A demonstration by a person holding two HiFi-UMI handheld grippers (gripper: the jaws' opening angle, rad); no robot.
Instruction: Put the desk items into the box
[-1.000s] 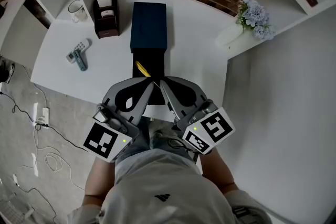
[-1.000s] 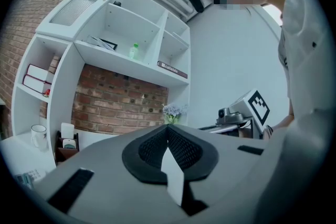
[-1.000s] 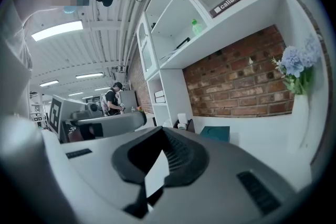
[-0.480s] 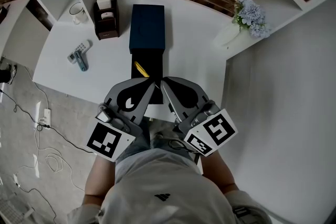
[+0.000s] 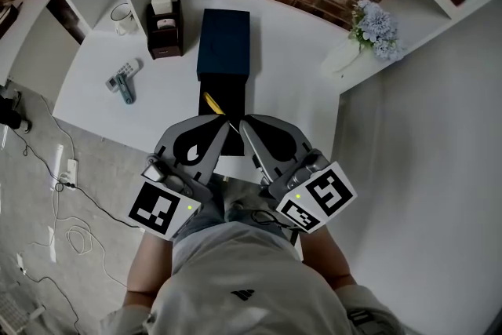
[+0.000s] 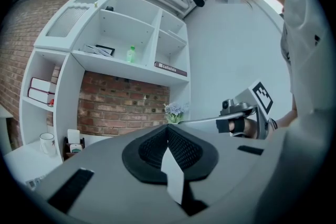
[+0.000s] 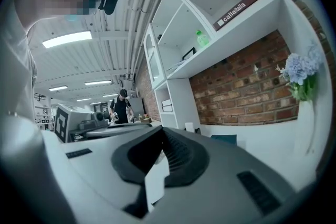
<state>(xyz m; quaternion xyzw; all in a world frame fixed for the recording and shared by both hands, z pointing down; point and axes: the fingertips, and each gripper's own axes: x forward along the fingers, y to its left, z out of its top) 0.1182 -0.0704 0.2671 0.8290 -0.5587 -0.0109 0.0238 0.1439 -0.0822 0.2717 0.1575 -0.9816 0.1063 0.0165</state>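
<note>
Low in the middle of the head view, left gripper [image 5: 225, 125] and right gripper [image 5: 244, 125] side by side, both clenched on nothing, dark box [image 5: 224, 39] just above them on white desk [image 5: 290, 67], remote [image 5: 124, 75] at left, mug [image 5: 123, 18] upper left.

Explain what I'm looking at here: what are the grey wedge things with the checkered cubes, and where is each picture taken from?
A person, not a robot, holds the left hand-held gripper and right hand-held gripper. The top-down picture comes from a head camera; the other two come from cameras riding on each hand-held gripper, looking along its jaws. Both are shut, holding nothing. On the white desk sit a dark blue box with a yellow item in its open part, a remote control, a mug and a desk organizer.
</note>
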